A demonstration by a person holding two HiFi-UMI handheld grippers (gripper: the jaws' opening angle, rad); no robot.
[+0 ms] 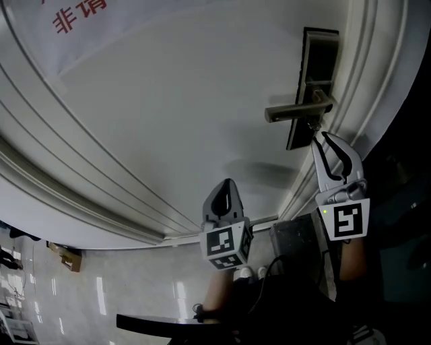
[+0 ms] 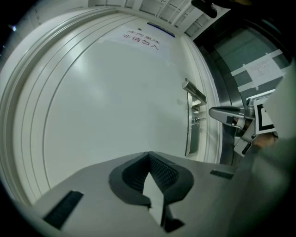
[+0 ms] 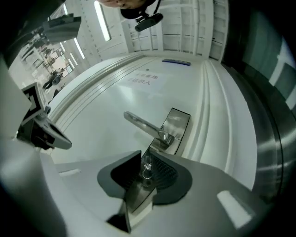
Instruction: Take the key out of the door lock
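Note:
The white door (image 1: pixel 168 101) carries a dark lock plate (image 1: pixel 316 60) with a metal lever handle (image 1: pixel 296 111). Just below the handle, the small silver key (image 3: pixel 146 167) with its ring sticks out of the lock. My right gripper (image 3: pixel 145 158) is shut on it, its tips right up against the plate. In the head view those tips (image 1: pixel 315 135) touch the spot under the handle. My left gripper (image 1: pixel 227 183) hangs lower and to the left, well away from the lock; it (image 2: pixel 149 155) is shut with nothing in it.
Raised mouldings (image 1: pixel 81 182) curve across the door, and a notice with red characters (image 1: pixel 77 13) sits at its top. The dark door frame (image 1: pixel 404 135) stands right of the lock. A cardboard box (image 1: pixel 64 257) lies on the shiny tiled floor; cables (image 1: pixel 252 273) trail below.

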